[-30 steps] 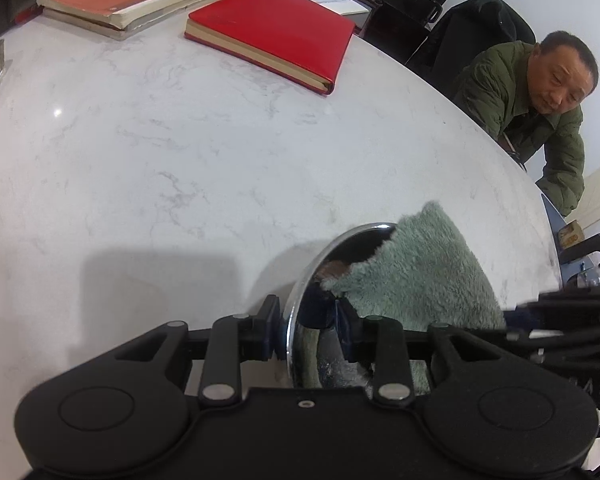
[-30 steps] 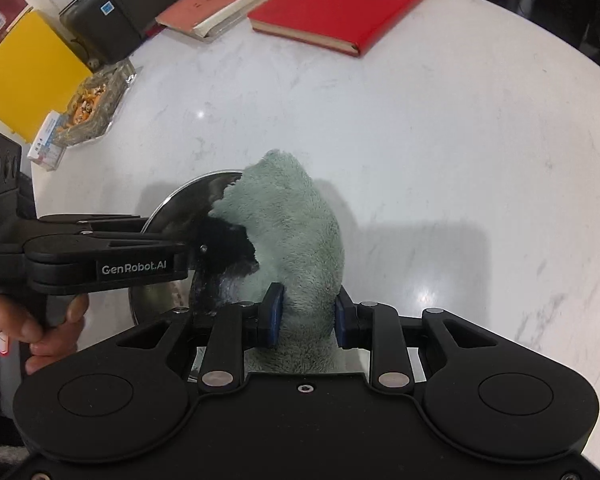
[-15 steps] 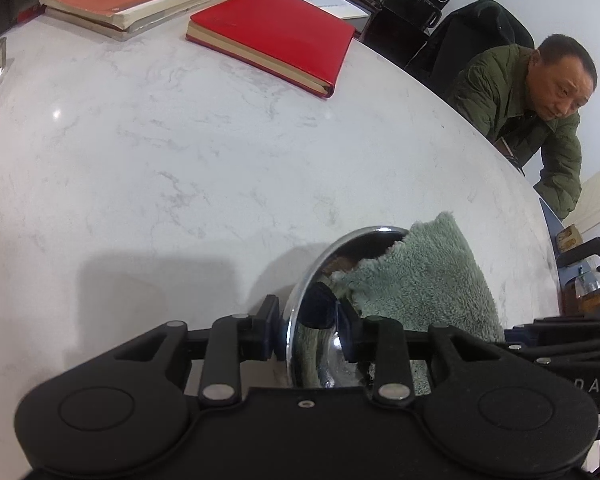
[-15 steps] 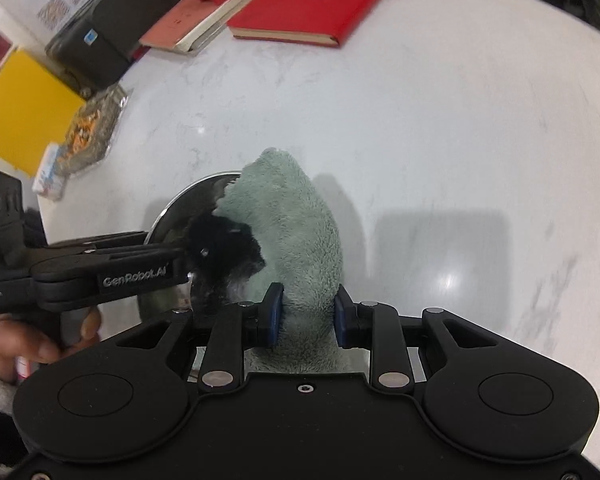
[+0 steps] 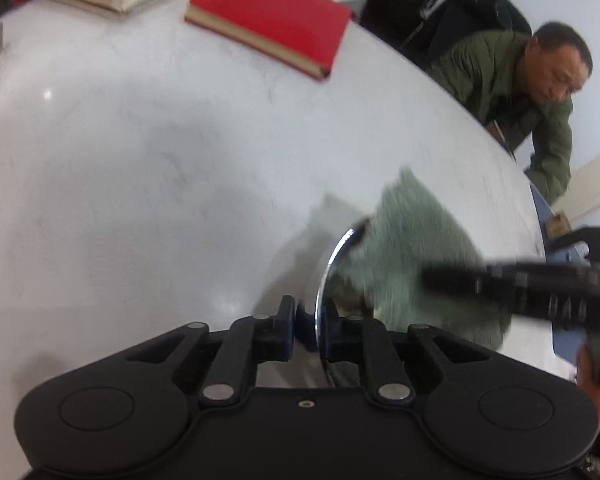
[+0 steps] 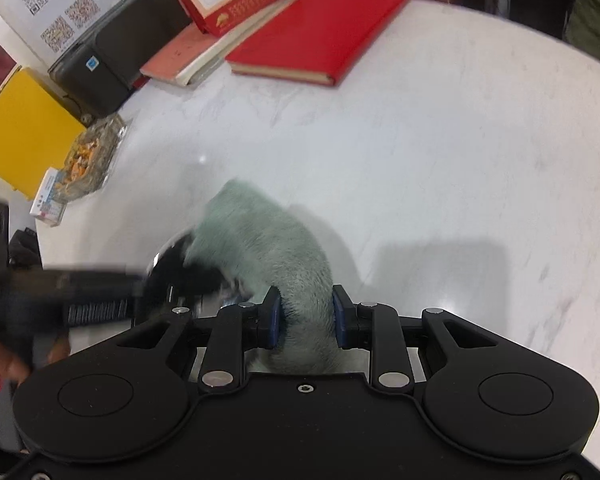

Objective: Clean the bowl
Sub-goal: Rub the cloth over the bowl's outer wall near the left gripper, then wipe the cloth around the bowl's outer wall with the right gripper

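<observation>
Since the earlier frame, both views had blurred with motion, and the green cloth (image 5: 416, 256) had swung higher across the mouth of the steel bowl (image 5: 332, 256). Left gripper (image 5: 309, 328) was found pinching the bowl's rim edge-on, holding the bowl tilted above the white marble table (image 5: 140, 168). Right gripper (image 6: 306, 316) was clamped on the cloth (image 6: 260, 240), its free end pressed into the bowl (image 6: 168, 260). A red book (image 6: 320, 36) lay well apart at the far edge.
</observation>
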Demonstrator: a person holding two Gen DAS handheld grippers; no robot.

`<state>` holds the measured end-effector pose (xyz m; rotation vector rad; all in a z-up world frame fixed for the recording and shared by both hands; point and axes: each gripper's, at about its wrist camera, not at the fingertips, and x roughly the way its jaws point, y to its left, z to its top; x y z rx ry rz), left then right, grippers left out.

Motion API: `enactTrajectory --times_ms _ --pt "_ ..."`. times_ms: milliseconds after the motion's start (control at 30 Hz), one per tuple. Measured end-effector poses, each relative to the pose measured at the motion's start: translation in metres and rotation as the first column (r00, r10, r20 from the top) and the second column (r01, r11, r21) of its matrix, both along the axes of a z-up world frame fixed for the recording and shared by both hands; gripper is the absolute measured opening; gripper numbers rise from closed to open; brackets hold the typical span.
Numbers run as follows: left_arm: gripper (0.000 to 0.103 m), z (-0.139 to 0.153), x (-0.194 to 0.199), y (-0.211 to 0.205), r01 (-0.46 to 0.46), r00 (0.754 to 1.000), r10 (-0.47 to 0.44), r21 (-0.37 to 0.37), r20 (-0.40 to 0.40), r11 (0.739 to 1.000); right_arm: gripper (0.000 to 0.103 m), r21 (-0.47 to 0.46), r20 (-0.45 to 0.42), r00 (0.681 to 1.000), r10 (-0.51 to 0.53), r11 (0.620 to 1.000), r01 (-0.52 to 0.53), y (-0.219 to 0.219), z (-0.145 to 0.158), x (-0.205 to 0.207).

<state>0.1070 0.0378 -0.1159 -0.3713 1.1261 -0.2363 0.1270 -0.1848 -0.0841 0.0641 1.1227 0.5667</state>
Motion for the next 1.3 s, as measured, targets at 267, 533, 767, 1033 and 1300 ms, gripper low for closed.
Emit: enactTrajectory --times_ms 267,533,767,1033,1300 --pt "0.016 0.003 0.017 -0.014 0.063 0.998 -0.062 0.071 -0.018 0.996 0.024 0.004 0.04 0.997 0.064 0.998 -0.064 0.003 0.0 0.004" --pt "0.017 0.005 0.01 -0.02 0.027 0.999 -0.026 0.094 -0.019 0.995 0.024 0.028 0.026 1.0 -0.001 1.0 0.0 -0.009 -0.005 -0.003" --pt "0.018 0.006 0.005 -0.023 0.035 0.999 -0.032 0.091 -0.038 0.995 0.025 -0.006 0.071 0.997 -0.013 1.0 0.013 -0.005 0.001 -0.013" --pt "0.021 0.003 -0.002 -0.024 0.012 0.999 -0.009 0.072 -0.048 0.997 0.025 0.03 0.074 0.997 -0.037 0.999 0.035 -0.006 -0.002 -0.005" --pt "0.019 0.013 0.004 -0.022 -0.008 1.0 0.009 0.056 -0.019 0.998 0.025 0.092 -0.056 0.987 -0.15 0.984 0.154 -0.035 -0.018 -0.038"
